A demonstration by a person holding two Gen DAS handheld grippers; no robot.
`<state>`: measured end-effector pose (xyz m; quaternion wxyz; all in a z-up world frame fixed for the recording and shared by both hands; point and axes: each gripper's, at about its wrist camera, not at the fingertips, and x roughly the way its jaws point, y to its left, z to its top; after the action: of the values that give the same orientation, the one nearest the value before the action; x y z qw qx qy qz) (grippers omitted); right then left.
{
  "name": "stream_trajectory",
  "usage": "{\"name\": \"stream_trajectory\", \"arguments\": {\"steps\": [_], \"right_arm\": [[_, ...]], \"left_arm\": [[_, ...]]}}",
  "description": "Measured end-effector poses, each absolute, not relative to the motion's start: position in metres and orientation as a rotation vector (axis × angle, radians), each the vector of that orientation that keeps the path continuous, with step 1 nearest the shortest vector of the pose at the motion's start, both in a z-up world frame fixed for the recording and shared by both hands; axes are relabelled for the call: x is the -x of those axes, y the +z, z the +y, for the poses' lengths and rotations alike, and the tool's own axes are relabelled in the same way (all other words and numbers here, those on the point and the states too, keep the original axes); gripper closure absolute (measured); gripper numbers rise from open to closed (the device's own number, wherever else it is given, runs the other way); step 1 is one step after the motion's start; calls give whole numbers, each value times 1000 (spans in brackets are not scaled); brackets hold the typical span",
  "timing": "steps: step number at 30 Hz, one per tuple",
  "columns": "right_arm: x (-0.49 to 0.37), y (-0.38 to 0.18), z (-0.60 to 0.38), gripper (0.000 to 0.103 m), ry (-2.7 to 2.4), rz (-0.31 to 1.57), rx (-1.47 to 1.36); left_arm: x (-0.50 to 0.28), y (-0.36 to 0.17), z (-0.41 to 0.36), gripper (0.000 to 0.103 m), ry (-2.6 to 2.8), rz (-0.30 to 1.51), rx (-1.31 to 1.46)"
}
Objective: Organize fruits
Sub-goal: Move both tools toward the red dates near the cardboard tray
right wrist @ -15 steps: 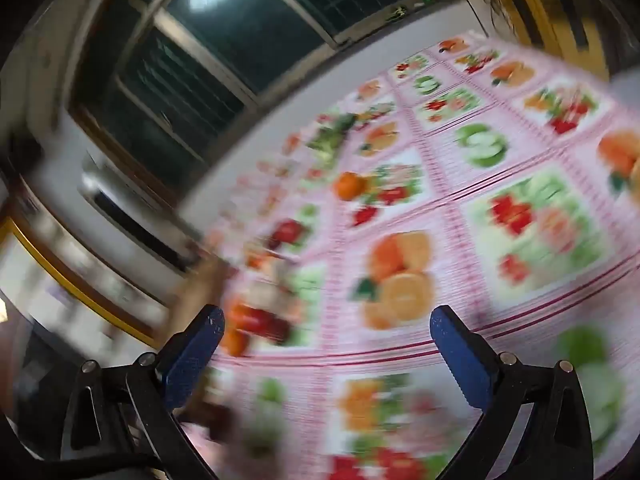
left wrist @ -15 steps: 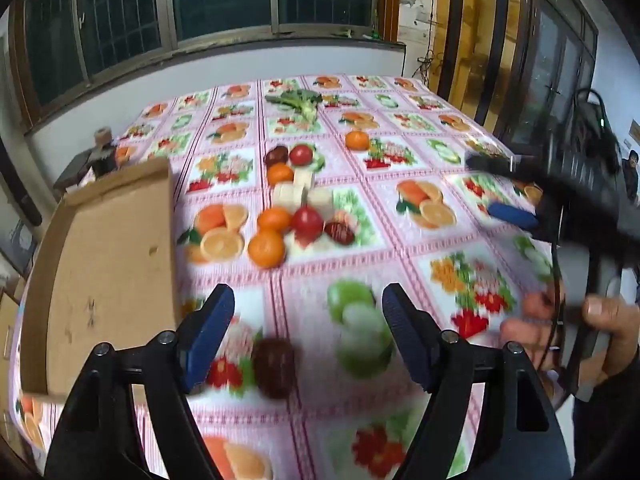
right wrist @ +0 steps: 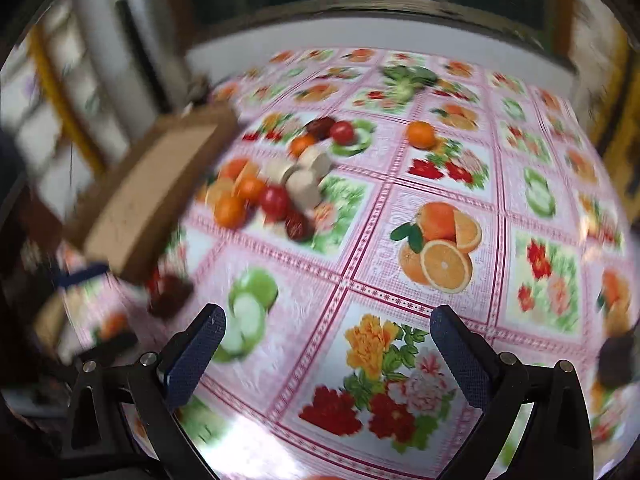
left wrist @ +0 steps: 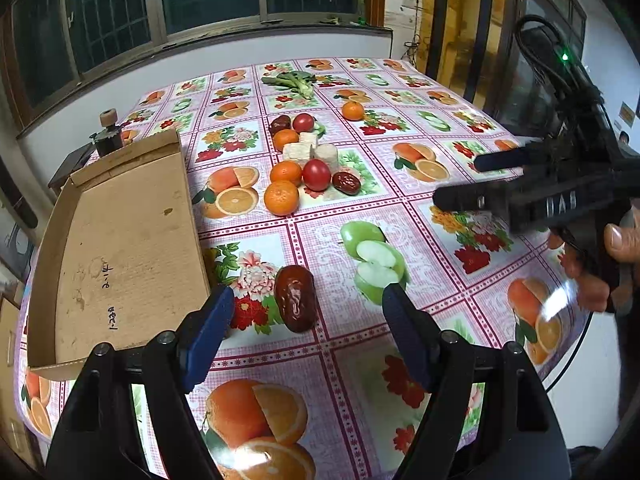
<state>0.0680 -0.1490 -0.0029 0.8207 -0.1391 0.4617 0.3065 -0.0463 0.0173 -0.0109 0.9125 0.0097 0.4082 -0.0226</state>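
A dark red date [left wrist: 295, 297] lies on the fruit-print tablecloth, just ahead of my open, empty left gripper [left wrist: 306, 320]. Further back sits a cluster of oranges [left wrist: 281, 197], red tomatoes [left wrist: 317, 174], another date [left wrist: 346, 182] and pale cut chunks [left wrist: 308, 151]. A lone orange [left wrist: 352, 110] lies beyond. A flat cardboard tray [left wrist: 116, 248] stands at the left. My right gripper [right wrist: 328, 344] is open and empty above the cloth; it also shows in the left wrist view [left wrist: 480, 180]. The blurred cluster [right wrist: 276, 200] and tray [right wrist: 160, 192] lie to its far left.
A green leafy vegetable [left wrist: 294, 80] lies at the table's far side. A dark clamp with a wooden knob [left wrist: 107, 136] stands at the far left edge. The table edge curves round at the right, with a window wall behind.
The left gripper has drawn a little closer to the near date. The right gripper has swung left and tilted down toward the table, so the fruit cluster and tray now show in its view.
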Motion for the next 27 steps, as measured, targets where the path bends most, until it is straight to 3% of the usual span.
{"name": "stream_trajectory", "arguments": {"steps": [6, 27], "right_arm": [[-52, -6, -129, 0, 686, 927, 519], [-42, 3, -110, 0, 782, 882, 582]], "left_arm": [[48, -17, 7, 27, -44, 838, -60], [46, -14, 9, 27, -32, 845, -42]]}}
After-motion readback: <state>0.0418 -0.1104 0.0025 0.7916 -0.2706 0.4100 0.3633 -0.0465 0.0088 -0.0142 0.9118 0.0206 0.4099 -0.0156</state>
